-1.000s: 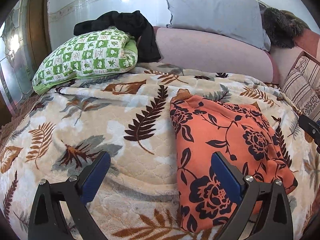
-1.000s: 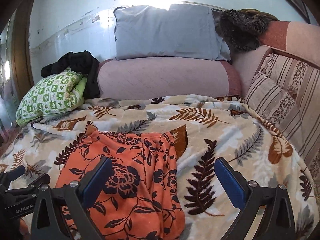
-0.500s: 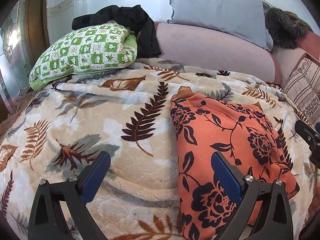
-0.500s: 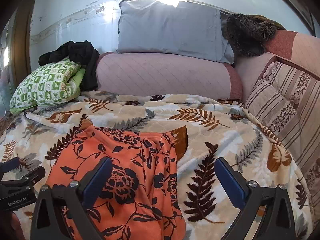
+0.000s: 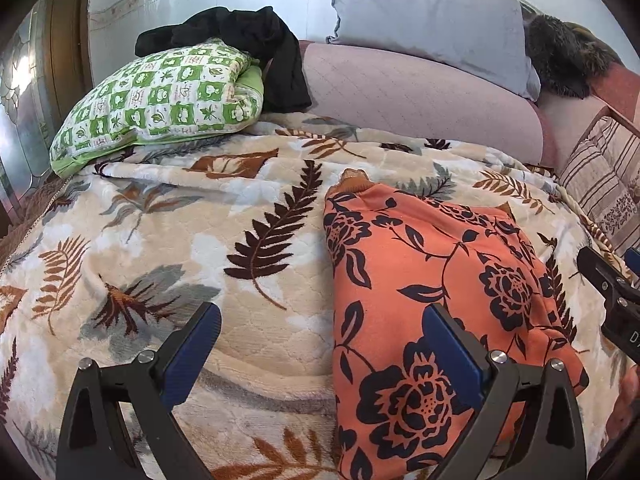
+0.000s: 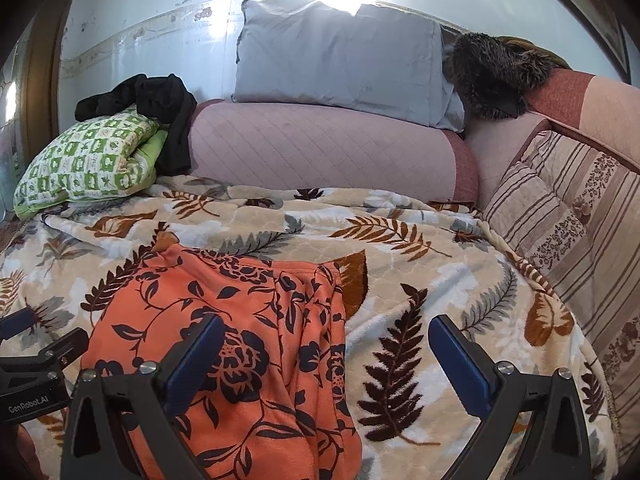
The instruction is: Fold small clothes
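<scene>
Both grippers' fingers are sitting spread wide, gripping nothing. The orange floral garment [image 5: 432, 304] is lying on the leaf-print blanket [image 5: 168, 240], long axis running away toward the pink bolster [image 6: 320, 152]. It's lying under the left gripper [image 5: 320, 344]'s right finger and the right gripper [image 6: 326, 354]'s left finger (so basically between the two). Neither looks clearly nearer; whether either finger is touching the cloth I can't tell.

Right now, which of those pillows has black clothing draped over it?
The green-and-white checked pillow at the far left; black clothing lies across its top. The grey pillow and striped cushion carry none.
</scene>
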`<act>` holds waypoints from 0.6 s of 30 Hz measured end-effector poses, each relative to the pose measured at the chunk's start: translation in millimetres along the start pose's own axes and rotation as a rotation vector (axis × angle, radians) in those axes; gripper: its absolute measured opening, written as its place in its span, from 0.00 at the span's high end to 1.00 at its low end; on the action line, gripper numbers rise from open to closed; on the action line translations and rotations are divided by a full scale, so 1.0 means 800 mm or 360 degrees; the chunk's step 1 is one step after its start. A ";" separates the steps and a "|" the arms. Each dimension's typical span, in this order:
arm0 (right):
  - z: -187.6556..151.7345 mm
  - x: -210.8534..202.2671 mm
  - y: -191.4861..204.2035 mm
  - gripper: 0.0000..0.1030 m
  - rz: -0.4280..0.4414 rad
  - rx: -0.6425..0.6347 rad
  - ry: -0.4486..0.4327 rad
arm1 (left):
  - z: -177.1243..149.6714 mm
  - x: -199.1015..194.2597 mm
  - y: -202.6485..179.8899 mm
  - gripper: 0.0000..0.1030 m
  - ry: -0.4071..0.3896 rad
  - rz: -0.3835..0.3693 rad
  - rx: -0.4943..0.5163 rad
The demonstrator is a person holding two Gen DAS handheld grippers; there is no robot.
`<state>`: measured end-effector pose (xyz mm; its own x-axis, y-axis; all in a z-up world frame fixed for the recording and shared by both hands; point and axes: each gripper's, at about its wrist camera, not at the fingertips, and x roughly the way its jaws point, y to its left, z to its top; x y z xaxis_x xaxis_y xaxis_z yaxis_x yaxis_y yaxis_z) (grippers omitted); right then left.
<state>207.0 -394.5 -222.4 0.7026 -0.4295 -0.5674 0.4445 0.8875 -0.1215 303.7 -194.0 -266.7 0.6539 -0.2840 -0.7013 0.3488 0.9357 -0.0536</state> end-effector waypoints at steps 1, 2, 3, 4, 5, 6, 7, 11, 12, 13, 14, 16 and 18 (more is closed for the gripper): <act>0.000 0.001 -0.001 0.00 -0.0004 0.0001 0.0003 | 0.000 0.002 -0.002 0.02 0.0005 -0.0004 0.0000; -0.001 0.002 -0.002 0.00 -0.0010 0.0000 0.0007 | 0.000 0.003 -0.004 0.02 0.0008 -0.0006 0.0000; -0.001 0.003 -0.002 0.00 -0.0016 -0.0002 0.0013 | 0.000 0.004 -0.005 0.02 0.0010 -0.0007 0.0001; -0.001 0.004 -0.003 0.00 -0.0018 -0.0001 0.0018 | 0.000 0.005 -0.007 0.02 0.0013 -0.0009 0.0000; -0.002 0.004 -0.003 0.00 -0.0018 -0.0002 0.0022 | 0.000 0.006 -0.008 0.02 0.0016 -0.0013 -0.0001; -0.002 0.006 -0.004 0.00 -0.0019 -0.0003 0.0026 | 0.000 0.007 -0.010 0.02 0.0020 -0.0019 -0.0003; -0.002 0.006 -0.005 0.00 -0.0020 -0.0006 0.0030 | 0.000 0.008 -0.011 0.02 0.0022 -0.0022 -0.0005; -0.005 0.008 -0.006 0.00 -0.0031 -0.0011 0.0041 | -0.001 0.011 -0.016 0.02 0.0028 -0.0029 -0.0006; -0.005 0.009 -0.006 0.00 -0.0035 -0.0014 0.0044 | -0.001 0.011 -0.017 0.02 0.0030 -0.0031 -0.0005; -0.006 0.010 -0.007 0.00 -0.0038 -0.0015 0.0050 | -0.001 0.012 -0.018 0.02 0.0033 -0.0032 -0.0004; -0.006 0.011 -0.008 0.00 -0.0034 -0.0015 0.0057 | -0.001 0.013 -0.019 0.02 0.0036 -0.0032 -0.0001; -0.007 0.012 -0.009 0.00 0.0006 0.0001 0.0066 | -0.002 0.014 -0.020 0.02 0.0042 -0.0025 0.0006; -0.006 0.011 -0.009 0.00 0.0135 0.0034 0.0066 | -0.002 0.016 -0.019 0.02 0.0046 -0.0006 0.0005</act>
<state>207.0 -403.8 -230.5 0.7148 -0.3452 -0.6083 0.3964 0.9165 -0.0542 305.7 -211.3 -275.7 0.6330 -0.2814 -0.7212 0.3534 0.9339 -0.0542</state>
